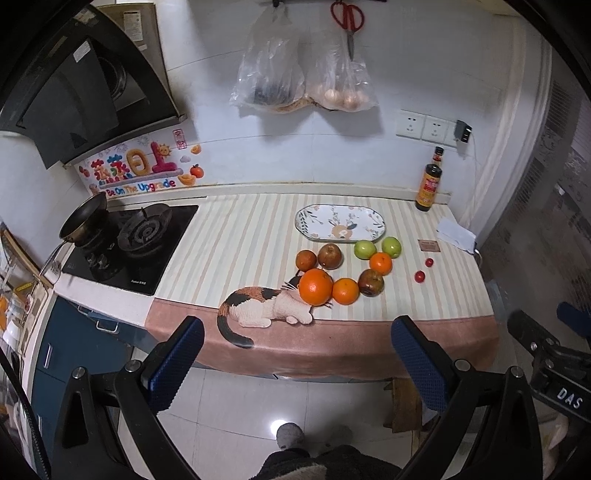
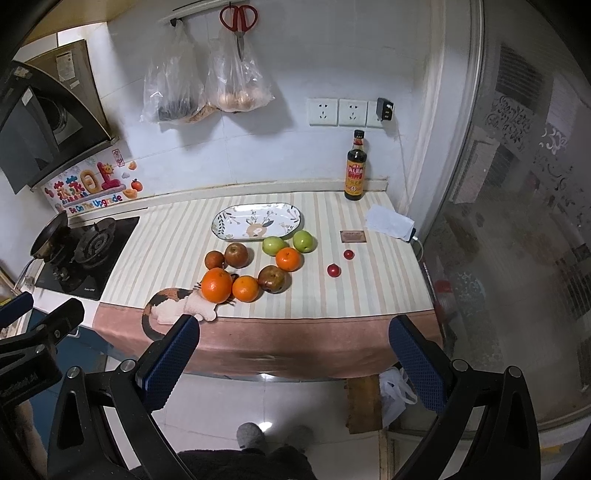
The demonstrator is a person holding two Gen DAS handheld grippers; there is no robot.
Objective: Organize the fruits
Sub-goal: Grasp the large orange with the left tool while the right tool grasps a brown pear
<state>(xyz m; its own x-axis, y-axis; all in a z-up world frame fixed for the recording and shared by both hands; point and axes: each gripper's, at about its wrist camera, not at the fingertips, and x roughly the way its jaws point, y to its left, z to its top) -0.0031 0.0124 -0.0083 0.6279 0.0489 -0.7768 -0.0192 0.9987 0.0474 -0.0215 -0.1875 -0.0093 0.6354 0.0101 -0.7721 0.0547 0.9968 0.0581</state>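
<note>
Several fruits lie in a cluster on the striped counter cloth: a large orange [image 1: 316,287] [image 2: 217,285], two smaller oranges [image 1: 345,291] [image 2: 289,259], brownish-red apples [image 1: 330,256] [image 2: 272,279], two green apples [image 1: 365,249] [image 2: 303,241] and two small red fruits [image 1: 419,276] [image 2: 334,270]. Behind them sits an oval patterned plate [image 1: 340,222] [image 2: 258,223] with nothing on it. My left gripper [image 1: 297,363] and right gripper [image 2: 295,360] both hang open in front of the counter edge, well short of the fruit, holding nothing.
A gas hob [image 1: 136,243] with a pan [image 1: 83,218] is at the left. A dark sauce bottle [image 2: 355,168], a white paper [image 2: 389,220] and a small card [image 2: 353,236] sit at the back right. Bags and scissors [image 2: 238,18] hang on the wall.
</note>
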